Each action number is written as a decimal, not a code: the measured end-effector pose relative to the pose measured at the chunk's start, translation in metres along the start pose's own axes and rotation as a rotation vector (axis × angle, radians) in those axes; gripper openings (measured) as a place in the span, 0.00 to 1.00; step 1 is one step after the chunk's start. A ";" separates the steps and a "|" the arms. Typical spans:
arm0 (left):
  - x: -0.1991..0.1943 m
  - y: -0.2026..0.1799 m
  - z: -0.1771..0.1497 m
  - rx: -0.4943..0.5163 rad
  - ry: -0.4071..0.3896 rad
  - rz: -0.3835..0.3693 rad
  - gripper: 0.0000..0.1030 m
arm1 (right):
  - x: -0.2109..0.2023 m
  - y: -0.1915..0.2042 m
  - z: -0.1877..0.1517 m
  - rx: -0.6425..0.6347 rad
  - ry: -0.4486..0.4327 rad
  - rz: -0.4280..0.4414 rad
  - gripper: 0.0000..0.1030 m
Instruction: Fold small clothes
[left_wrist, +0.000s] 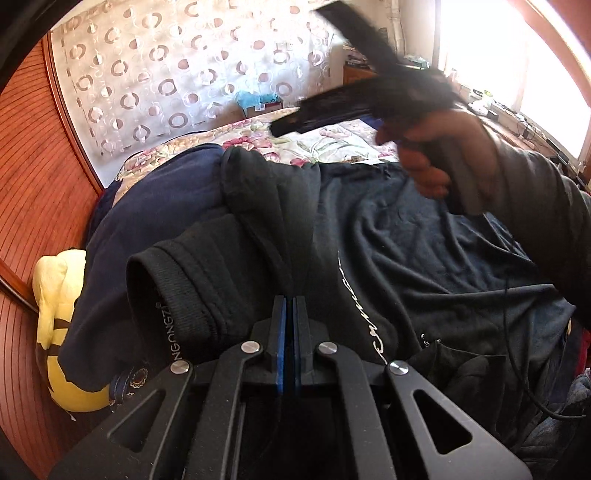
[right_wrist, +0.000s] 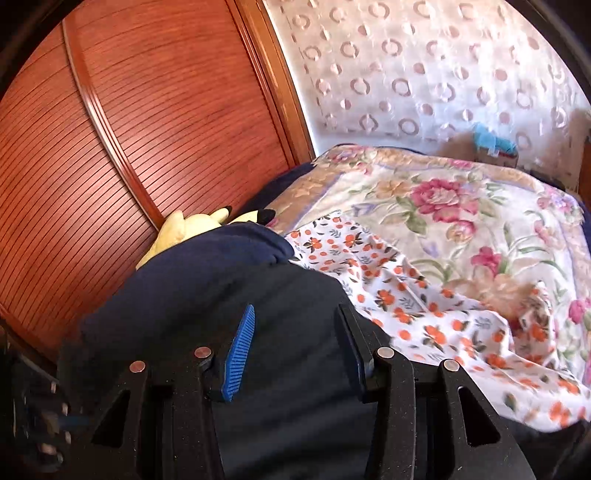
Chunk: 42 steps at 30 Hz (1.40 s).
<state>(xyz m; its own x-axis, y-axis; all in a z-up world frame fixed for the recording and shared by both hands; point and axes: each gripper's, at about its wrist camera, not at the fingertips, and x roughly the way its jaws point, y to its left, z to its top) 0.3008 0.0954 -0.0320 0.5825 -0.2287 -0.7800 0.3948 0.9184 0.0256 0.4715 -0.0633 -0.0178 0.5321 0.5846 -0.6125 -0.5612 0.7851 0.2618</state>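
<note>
Left gripper (left_wrist: 290, 306): clamped on black sweatshirt (left_wrist: 258, 236) fold; we keep tension.
Right gripper (right_wrist: 295, 332): jaws apart, empty, over navy garment (right_wrist: 207, 273); we'd pinch the far edge.

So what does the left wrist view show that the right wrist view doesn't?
Left wrist only: the left gripper shut on a black garment, a dark T-shirt, the person's hand, a bright window.
Right wrist only: the right gripper open, an orange-flowered cloth.
Both: yellow plush toy, floral bedspread, wooden wardrobe.
</note>
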 end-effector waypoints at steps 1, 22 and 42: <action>0.001 0.000 -0.001 -0.001 -0.001 -0.003 0.04 | 0.011 0.000 0.003 0.017 0.017 0.015 0.43; -0.016 0.022 0.016 -0.030 -0.110 0.099 0.04 | -0.039 -0.005 0.017 0.056 -0.171 0.000 0.03; 0.001 0.063 0.044 -0.118 -0.158 0.234 0.04 | -0.097 0.020 -0.105 -0.057 -0.056 -0.112 0.40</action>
<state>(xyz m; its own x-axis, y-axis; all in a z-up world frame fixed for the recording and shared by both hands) 0.3574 0.1393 -0.0033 0.7550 -0.0450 -0.6541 0.1570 0.9810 0.1137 0.3419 -0.1256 -0.0320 0.6271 0.5054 -0.5928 -0.5302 0.8344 0.1505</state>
